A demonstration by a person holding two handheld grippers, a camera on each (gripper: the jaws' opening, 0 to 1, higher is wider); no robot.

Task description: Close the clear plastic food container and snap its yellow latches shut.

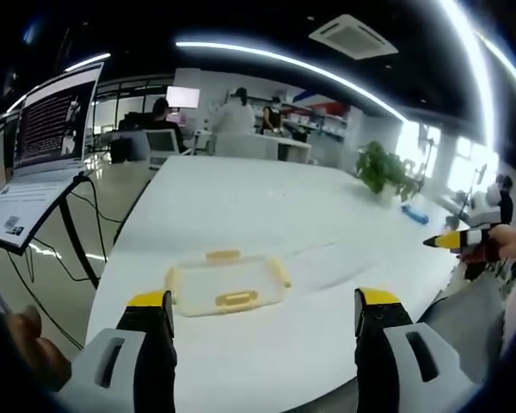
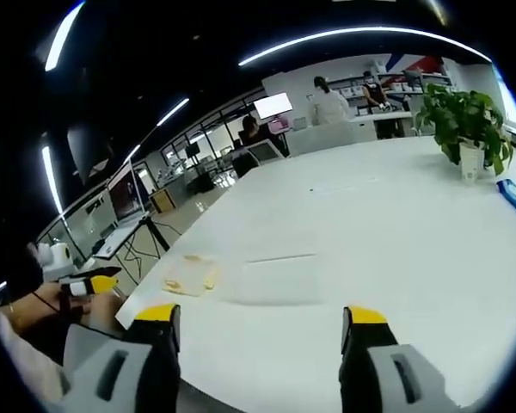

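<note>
- Hovering above the near edge of the white table (image 1: 267,206), the left gripper (image 1: 265,320) is holding its jaws wide with nothing between them.
- The container (image 1: 227,282) is lying flat on the table just ahead of that gripper, yellow latches (image 1: 236,298) showing on its sides; I cannot tell whether the lid is seated or merely resting on top.
- The right gripper (image 2: 262,337) is also gaping wide and empty, off to the container's right, with the container (image 2: 189,274) sitting toward the table's left edge in its view.
- Its tip (image 1: 458,240) is poking into the left gripper view from the right, well apart from the container.
- Pressing one latch alone is likely to tip or skate the light box across the slick top.
- Coming down with the lid misaligned is likely to leave a latch catching on nothing.
- A clear wall is hard to judge, so a jaw may be landing on the lid rather than a latch.
</note>
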